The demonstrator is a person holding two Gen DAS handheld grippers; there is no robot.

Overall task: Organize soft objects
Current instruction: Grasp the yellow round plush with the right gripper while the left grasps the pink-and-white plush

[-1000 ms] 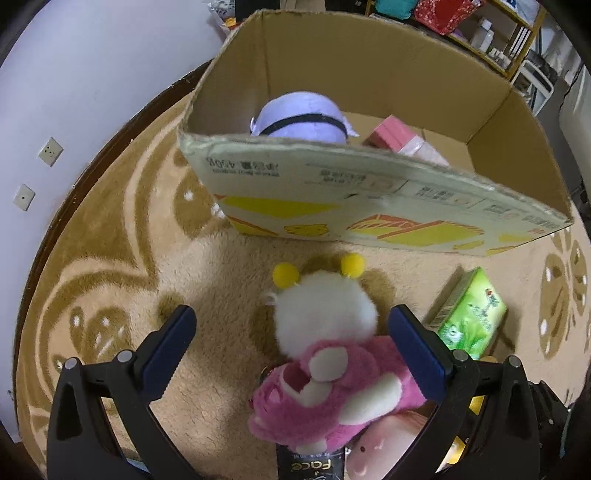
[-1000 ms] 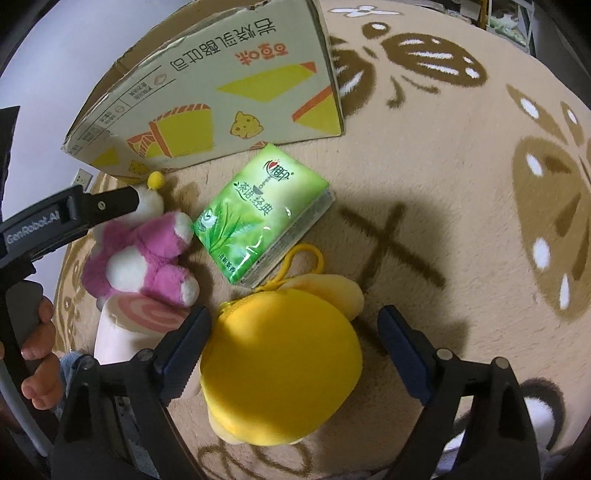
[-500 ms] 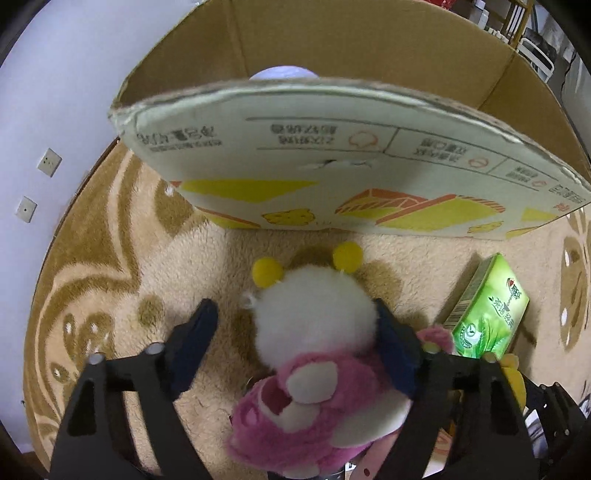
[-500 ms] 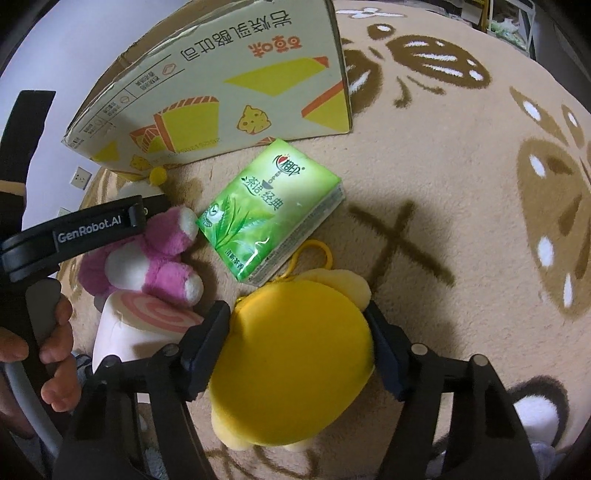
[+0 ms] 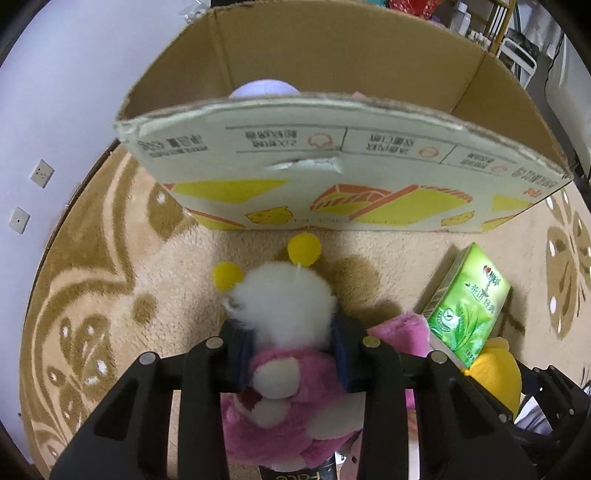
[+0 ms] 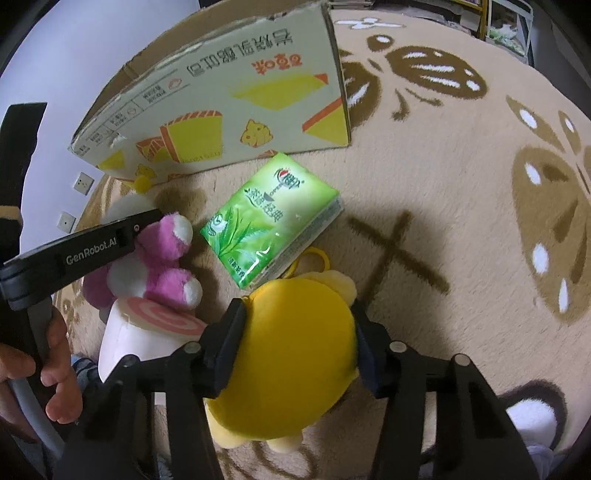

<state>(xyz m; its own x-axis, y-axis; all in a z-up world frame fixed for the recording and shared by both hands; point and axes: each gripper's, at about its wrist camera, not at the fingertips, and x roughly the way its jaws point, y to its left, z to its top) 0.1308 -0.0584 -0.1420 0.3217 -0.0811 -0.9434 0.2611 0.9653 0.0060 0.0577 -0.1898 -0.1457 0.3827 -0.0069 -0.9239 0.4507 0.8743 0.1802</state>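
My left gripper (image 5: 291, 350) is shut on a pink and white plush toy (image 5: 284, 310) with yellow antennae, which lies on the carpet in front of the open cardboard box (image 5: 332, 177). The toy also shows in the right wrist view (image 6: 162, 251). My right gripper (image 6: 299, 332) is shut on a round yellow plush (image 6: 291, 354) resting on the carpet. A green tissue pack (image 6: 269, 218) lies between the two toys, also seen in the left wrist view (image 5: 469, 306). A purple plush (image 5: 264, 86) sits inside the box.
A white and pink roll-shaped plush (image 6: 155, 332) lies left of the yellow plush. The beige patterned carpet (image 6: 461, 221) spreads to the right. A white wall with sockets (image 5: 40, 173) stands to the left. Shelves (image 5: 509, 26) stand behind the box.
Both grippers have gone from wide open to shut: the left on the pink and white plush, the right on the yellow plush. The left gripper moved closer to the box.
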